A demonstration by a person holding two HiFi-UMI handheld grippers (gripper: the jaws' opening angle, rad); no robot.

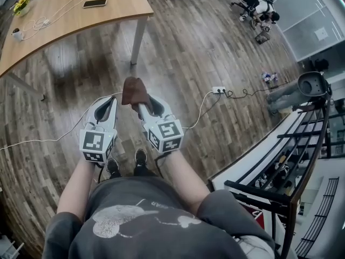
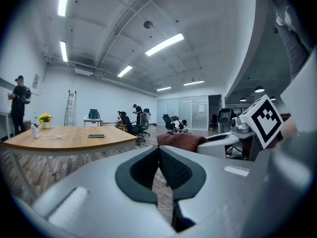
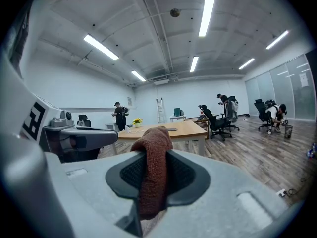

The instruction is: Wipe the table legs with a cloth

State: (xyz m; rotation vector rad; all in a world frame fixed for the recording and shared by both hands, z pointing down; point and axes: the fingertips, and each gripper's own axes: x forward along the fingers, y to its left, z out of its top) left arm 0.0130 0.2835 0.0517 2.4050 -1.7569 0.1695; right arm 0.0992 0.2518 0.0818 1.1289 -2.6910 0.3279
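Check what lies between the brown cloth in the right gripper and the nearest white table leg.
Nothing: the head view shows only bare wood-plank floor between the brown cloth in the right gripper and the white table leg.

Grey printed T-shirt (image 1: pixel 153 212); pale-grey left tool (image 1: pixel 111 100), right tool (image 1: pixel 142 106)

Two grippers are held side by side above a wood floor (image 1: pixel 188 53). A brown cloth (image 1: pixel 135 90) is clamped at the tip of the right gripper (image 1: pixel 144 107). The left gripper (image 1: pixel 110 102) is held just beside it, with its jaws seen together. A wooden table (image 1: pixel 116 14) is seen ahead, and its white leg (image 1: pixel 138 39) is well apart from the cloth. A phone (image 1: pixel 95 3) and a white cable (image 1: pixel 51 16) are laid on the tabletop.
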